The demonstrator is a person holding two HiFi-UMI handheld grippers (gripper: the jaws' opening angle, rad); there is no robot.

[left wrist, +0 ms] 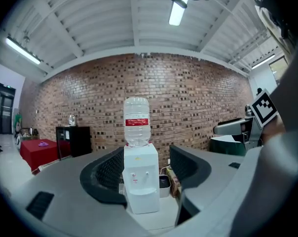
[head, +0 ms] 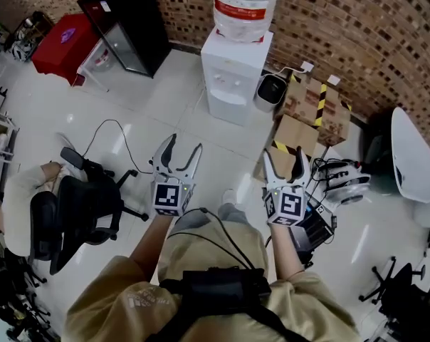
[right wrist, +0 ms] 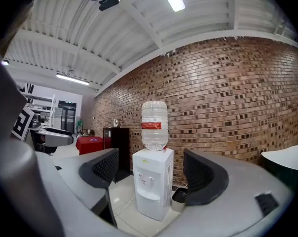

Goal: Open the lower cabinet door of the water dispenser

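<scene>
White water dispenser [head: 233, 73] stands upright, front facing the left gripper [head: 183, 147] and right gripper [head: 285, 154], both released

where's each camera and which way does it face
Head view: on the person's head, looking steeply down at the water dispenser; shows torso, forearms, left hand-held gripper and right hand-held gripper.
Left gripper view: on the left hand-held gripper, facing the dispenser along its open jaws; the right one's marker cube shows at right.
Right gripper view: on the right hand-held gripper, facing the dispenser along its open jaws; the left one's marker cube shows at left.
Shared: both gripper views frame the dispenser between empty jaws.
</scene>
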